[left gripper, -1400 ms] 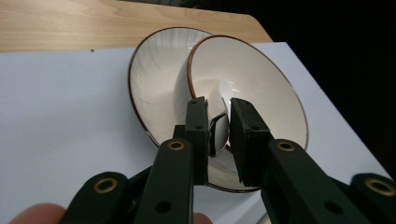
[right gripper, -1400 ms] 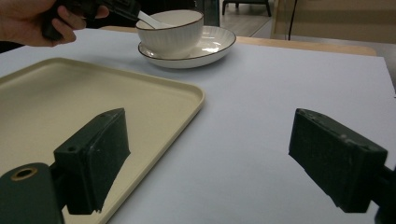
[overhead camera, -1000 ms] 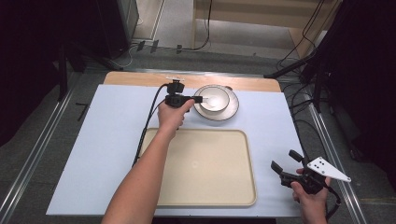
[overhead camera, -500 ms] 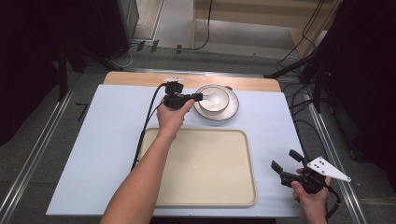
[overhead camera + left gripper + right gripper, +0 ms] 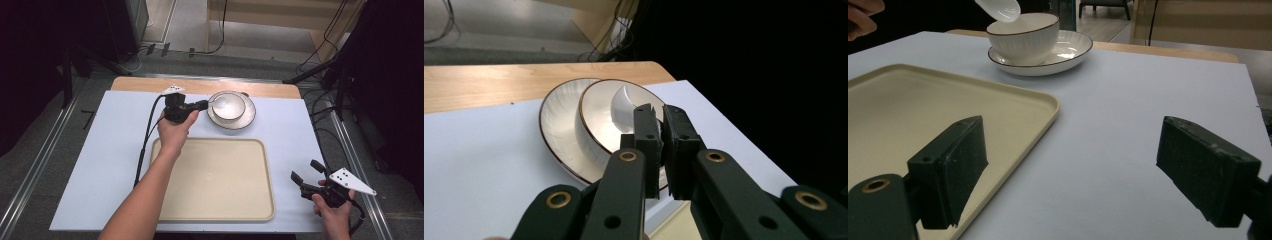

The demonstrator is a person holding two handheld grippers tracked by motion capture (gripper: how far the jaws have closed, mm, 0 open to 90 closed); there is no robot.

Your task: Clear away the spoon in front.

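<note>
A white bowl (image 5: 229, 105) with a dark rim stands on a ribbed white plate (image 5: 247, 117) at the far middle of the table. My left gripper (image 5: 202, 104) is at the bowl's left rim, shut on the handle of a white spoon (image 5: 213, 99). In the left gripper view the spoon (image 5: 624, 102) sticks out past the closed jaws, its scoop over the bowl (image 5: 599, 112). My right gripper (image 5: 305, 170) rests open at the near right, nothing between its jaws. Its own view shows the spoon (image 5: 1000, 9) above the bowl (image 5: 1023, 35).
A large beige tray (image 5: 215, 180) lies in the near middle of the pale blue mat (image 5: 100, 150), bare inside, between the two grippers. The tray's corner (image 5: 1043, 102) lies just left of the right gripper. A black cable (image 5: 145, 145) trails from the left gripper.
The left gripper has drawn slightly to the left with the spoon, and its hand has turned a little. The right gripper has stayed where it was.
</note>
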